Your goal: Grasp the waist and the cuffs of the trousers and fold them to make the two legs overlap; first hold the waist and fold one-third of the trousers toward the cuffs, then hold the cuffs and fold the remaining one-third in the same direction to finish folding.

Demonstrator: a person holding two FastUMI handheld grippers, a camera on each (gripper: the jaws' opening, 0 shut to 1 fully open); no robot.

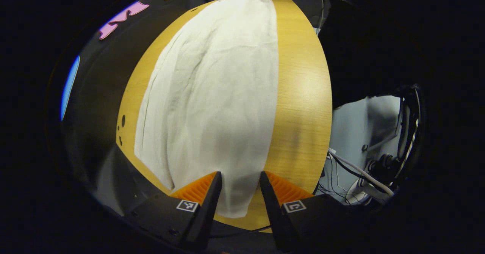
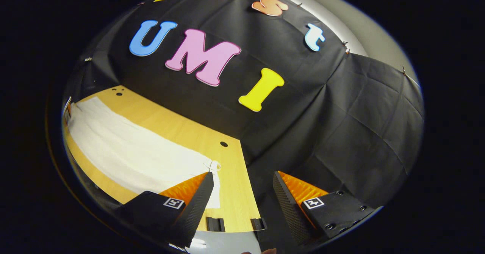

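Trousers (image 1: 212,94) of pale cream cloth lie flat and lengthwise on the wooden surface (image 1: 303,94), seen from the left gripper view as one long strip running away from the camera, softly creased, with a drawstring at the far end. Their near end, a rounded hem, sits between the fingers of the left claw (image 1: 238,182), which stands wide apart above it, neither finger pressing on the cloth. From the right gripper view the same trousers (image 2: 129,151) stretch off to the left across the surface (image 2: 235,193), their drawstring (image 2: 215,166) end close to the right claw (image 2: 242,184). That claw is also spread wide and holds nothing, hovering over the surface's edge. The surface is light wood with a few small dark holes (image 2: 224,144). Black cloth (image 2: 341,132) hangs behind it as the booth's wall. Beyond the surface's right edge in the left gripper view, white cables (image 1: 360,174) trail over a pale floor.
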